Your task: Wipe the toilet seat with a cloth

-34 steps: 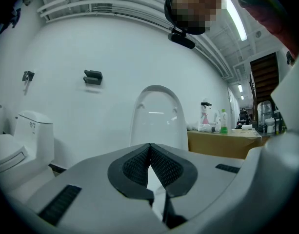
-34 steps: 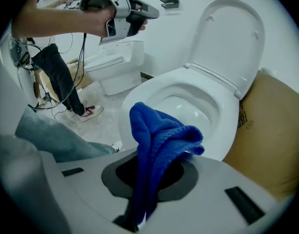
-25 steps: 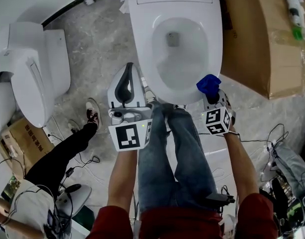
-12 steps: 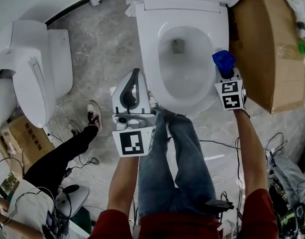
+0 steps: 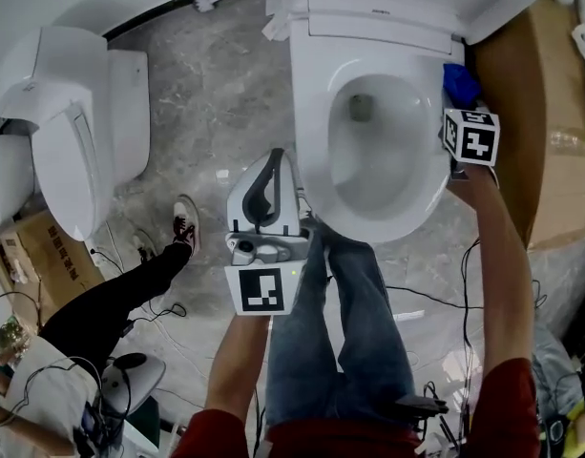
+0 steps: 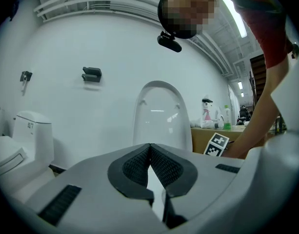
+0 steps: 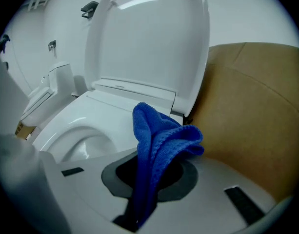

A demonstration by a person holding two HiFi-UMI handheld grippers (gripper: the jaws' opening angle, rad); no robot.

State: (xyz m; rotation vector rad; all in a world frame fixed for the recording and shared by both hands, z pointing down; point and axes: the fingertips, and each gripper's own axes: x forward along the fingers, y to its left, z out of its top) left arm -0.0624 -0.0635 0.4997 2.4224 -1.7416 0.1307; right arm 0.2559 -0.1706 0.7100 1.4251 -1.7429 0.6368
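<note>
The white toilet seat (image 5: 323, 113) rings the bowl at the top middle of the head view, with its lid (image 7: 149, 38) raised. My right gripper (image 5: 461, 98) is shut on a blue cloth (image 5: 459, 82) at the seat's far right edge, near the hinge. In the right gripper view the blue cloth (image 7: 156, 145) bunches up out of the jaws, over the seat's rear corner (image 7: 105, 113). My left gripper (image 5: 265, 175) hangs shut and empty left of the bowl, off the seat; its pads (image 6: 134, 165) meet with nothing between them.
A second white toilet (image 5: 77, 136) stands at the left. A large cardboard box (image 5: 531, 141) sits close against the right of the toilet. Another person's leg and shoe (image 5: 182, 222) are on the grey floor at lower left, with cables (image 5: 435, 299) around my legs.
My right gripper has carried the blue cloth from the seat's front right rim along the right side to the back near the hinge. The left gripper stays beside the bowl.
</note>
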